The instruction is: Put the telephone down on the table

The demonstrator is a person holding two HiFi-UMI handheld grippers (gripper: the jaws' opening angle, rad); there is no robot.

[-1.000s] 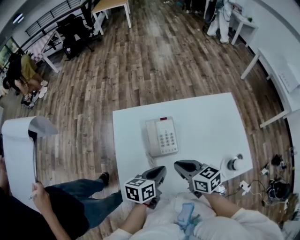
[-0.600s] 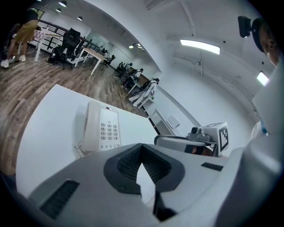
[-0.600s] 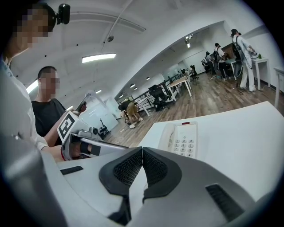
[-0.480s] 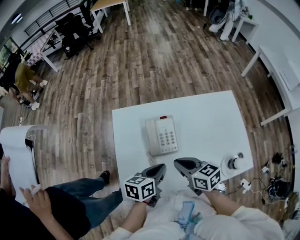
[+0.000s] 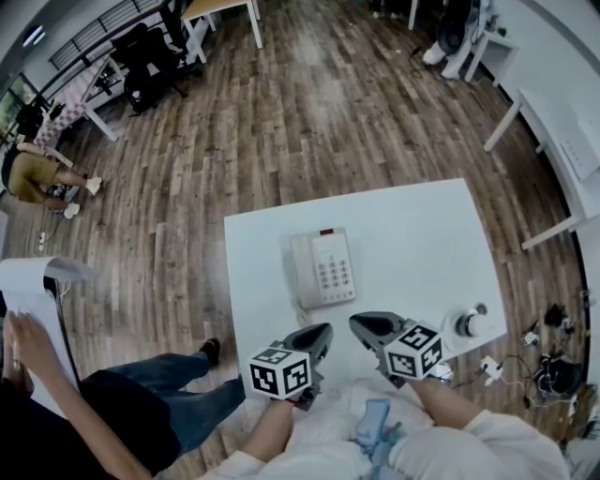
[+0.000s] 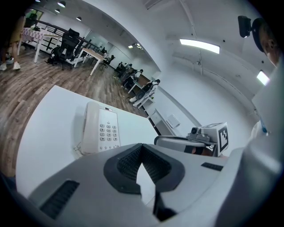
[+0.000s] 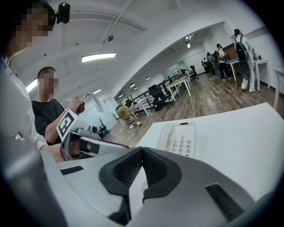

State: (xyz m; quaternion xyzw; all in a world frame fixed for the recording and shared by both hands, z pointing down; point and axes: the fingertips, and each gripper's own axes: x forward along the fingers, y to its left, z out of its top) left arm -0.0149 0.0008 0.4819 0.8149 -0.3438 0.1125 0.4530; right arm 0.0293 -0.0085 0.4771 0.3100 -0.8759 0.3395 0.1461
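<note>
Short of the telephone (image 5: 322, 270), left tool (image 5: 324, 331), right tool (image 5: 355, 324): closed, empty.

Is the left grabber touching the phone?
Apart. The head view shows a strip of bare white table between the shut left gripper and the near edge of the telephone. The left gripper view shows the same gap.

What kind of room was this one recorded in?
Most likely an open-plan office: desks with black office chairs, ceiling strip lights, and a telephone on a white table.
</note>
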